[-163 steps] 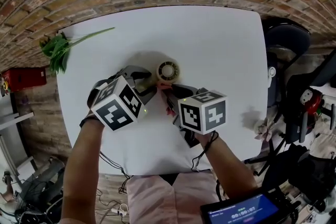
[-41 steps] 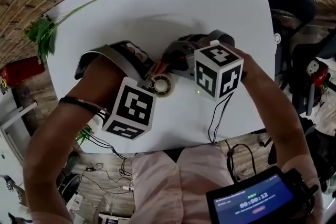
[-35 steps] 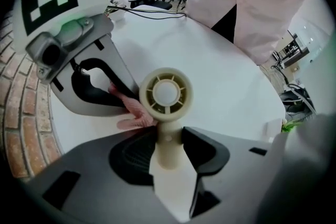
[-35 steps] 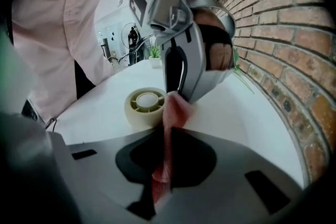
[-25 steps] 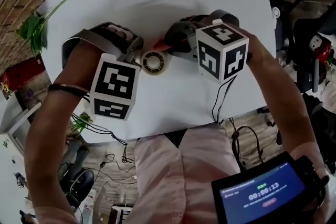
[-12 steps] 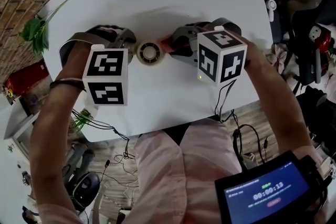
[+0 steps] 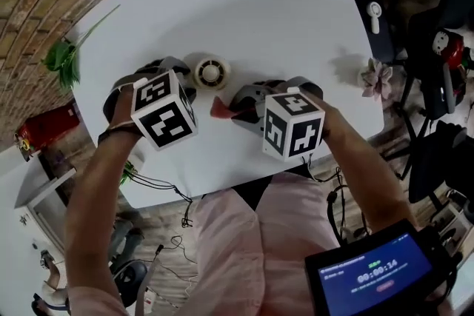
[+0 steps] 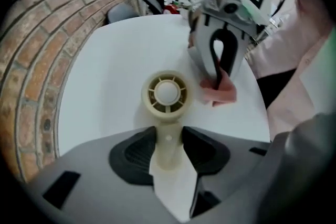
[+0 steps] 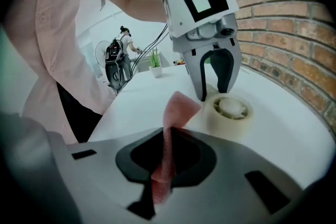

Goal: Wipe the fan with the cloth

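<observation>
A small cream fan (image 7: 211,72) lies face up on the white table (image 7: 244,4). My left gripper (image 7: 176,85) points down and is shut on the fan's handle (image 8: 167,147); the round fan head (image 8: 167,93) shows just beyond the jaws. My right gripper (image 7: 241,106) is shut on a pink cloth (image 7: 220,109), whose free end sticks out past the jaws (image 9: 176,107). The cloth (image 8: 220,92) hangs just to the right of the fan head, a little apart from it. In the right gripper view the fan head (image 9: 229,111) sits beneath the left gripper (image 9: 218,93).
A green leafy sprig (image 7: 65,59) lies at the table's far left edge. A pink flower-like thing (image 7: 376,76) rests near the right edge, with chairs and bags beyond. A brick wall runs along the far side. A small screen (image 7: 370,274) is at the near right.
The right gripper has drawn the cloth away from the fan head toward the near side. The left gripper has rolled about its own axis, still holding the fan's handle.
</observation>
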